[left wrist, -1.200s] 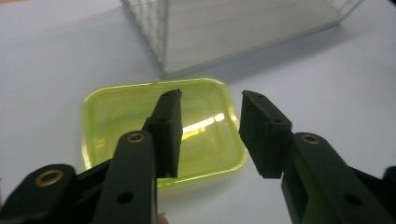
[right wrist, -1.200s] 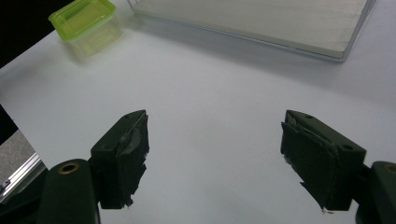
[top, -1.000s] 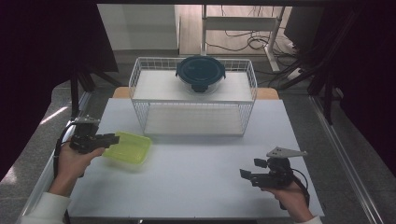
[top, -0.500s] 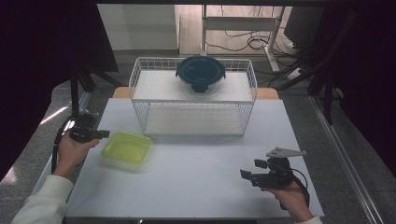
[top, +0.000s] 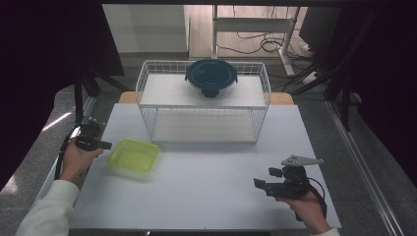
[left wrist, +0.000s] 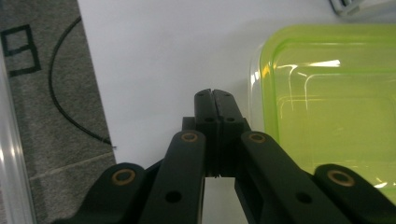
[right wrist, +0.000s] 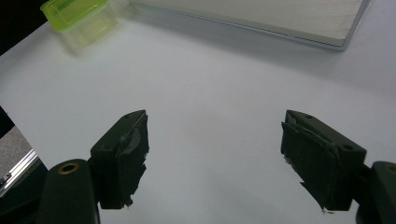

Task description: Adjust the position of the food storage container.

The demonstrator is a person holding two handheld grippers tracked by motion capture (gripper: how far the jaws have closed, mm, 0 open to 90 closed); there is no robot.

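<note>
A lime-green translucent container (top: 134, 156) sits uncovered on the white table (top: 211, 191), left of centre. My left gripper (top: 106, 145) is just left of it, held by a hand at the table's left edge. In the left gripper view its jaws (left wrist: 215, 93) are pressed together with nothing between them, beside the green container's rim (left wrist: 327, 107). My right gripper (top: 259, 184) rests at the front right, open and holding nothing. The right gripper view has its pads (right wrist: 126, 154) wide apart over bare table, with the green container (right wrist: 79, 16) far off.
A white wire rack (top: 204, 105) stands at the back centre of the table. A round glass container with a dark blue lid (top: 211, 73) sits on its top shelf. Grey floor lies past the table's left edge (left wrist: 42, 93).
My left gripper has drawn back to the left, off the green container's edge, and its jaws have come together. The container and the right gripper have stayed put.
</note>
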